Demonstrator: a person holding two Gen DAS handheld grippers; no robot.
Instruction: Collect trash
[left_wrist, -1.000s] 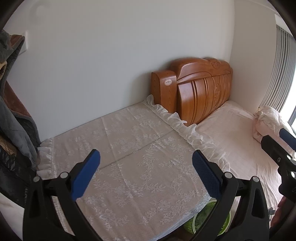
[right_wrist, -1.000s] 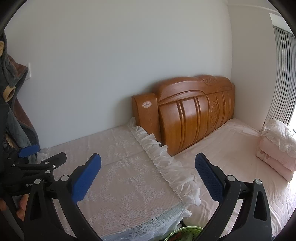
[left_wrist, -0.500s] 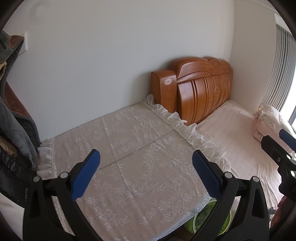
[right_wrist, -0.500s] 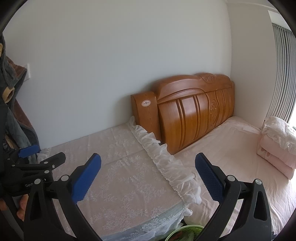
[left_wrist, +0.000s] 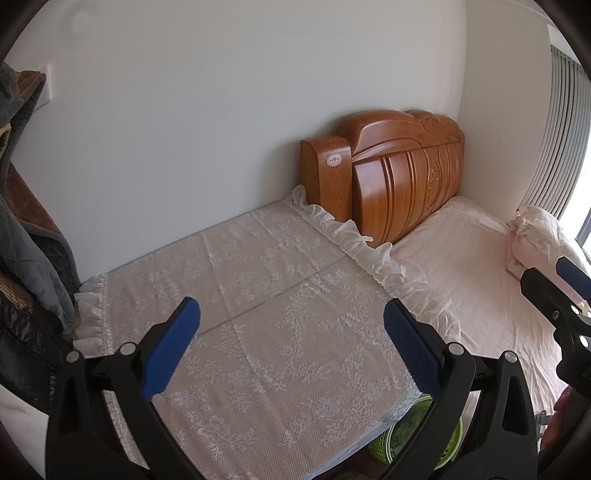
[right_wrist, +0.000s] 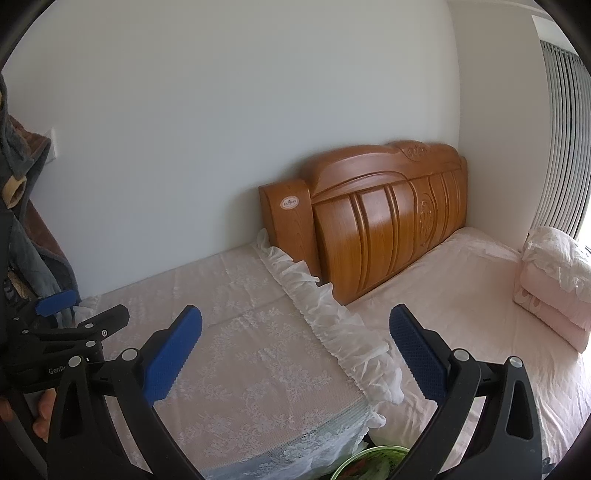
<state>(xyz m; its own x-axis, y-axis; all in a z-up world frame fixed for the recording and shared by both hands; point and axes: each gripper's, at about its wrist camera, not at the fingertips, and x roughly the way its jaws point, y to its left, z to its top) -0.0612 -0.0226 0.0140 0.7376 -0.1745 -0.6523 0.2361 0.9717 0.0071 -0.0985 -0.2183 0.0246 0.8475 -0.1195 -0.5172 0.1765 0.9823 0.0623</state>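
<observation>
Blue-padded left claw (left_wrist: 291, 350) and right claw (right_wrist: 295, 354) both have their fingers spread wide with nothing between them, hovering over the lace-covered tabletop (left_wrist: 258, 295). Green trash basket (left_wrist: 413, 439) sits low at the tabletop's near corner, half hidden behind the left claw's right finger; contents look green but unclear. Wooden headboard (right_wrist: 384, 225) stands at the tabletop's far corner, pink bed (right_wrist: 461, 295) beside the tabletop, folded pink bedding (right_wrist: 554, 284) on it.
</observation>
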